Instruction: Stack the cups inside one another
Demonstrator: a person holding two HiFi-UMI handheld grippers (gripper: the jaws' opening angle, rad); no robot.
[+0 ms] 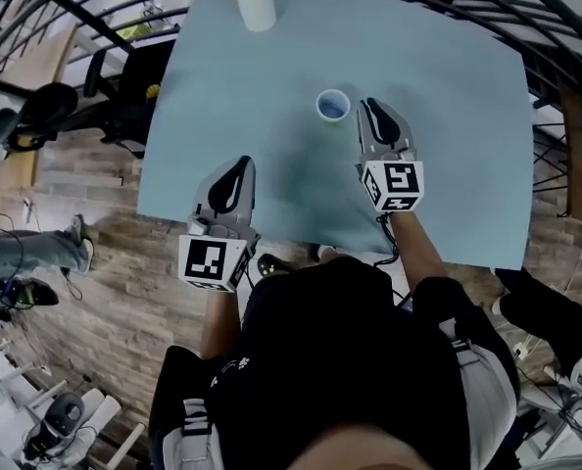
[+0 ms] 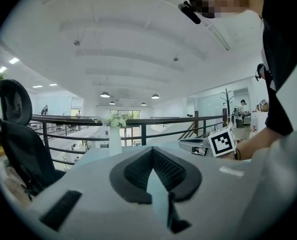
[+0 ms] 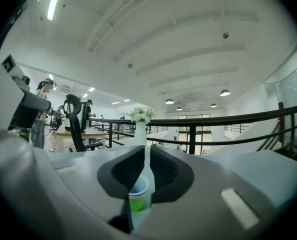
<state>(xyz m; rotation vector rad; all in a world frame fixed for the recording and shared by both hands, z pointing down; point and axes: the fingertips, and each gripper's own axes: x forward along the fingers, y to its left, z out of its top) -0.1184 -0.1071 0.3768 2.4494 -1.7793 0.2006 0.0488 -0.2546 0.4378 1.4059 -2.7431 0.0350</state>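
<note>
On the pale blue tabletop (image 1: 448, 164), in the head view, both my grippers hang above the near half. The left gripper (image 1: 242, 164), at 7 o'clock from the middle, has its jaws together on nothing. The right gripper (image 1: 370, 106) looks closed and empty too, though its own view hints at a hairline slit between the tips. A white vase (image 1: 255, 3) stands at 11 o'clock by the far edge. Near the middle, the blue cup (image 1: 332, 105) sits nested in the green cup (image 3: 137, 203), just beside the right jaws at their 9 o'clock.

A white vase (image 1: 255, 0) stands at the pale blue table's (image 1: 458, 116) far edge.
</note>
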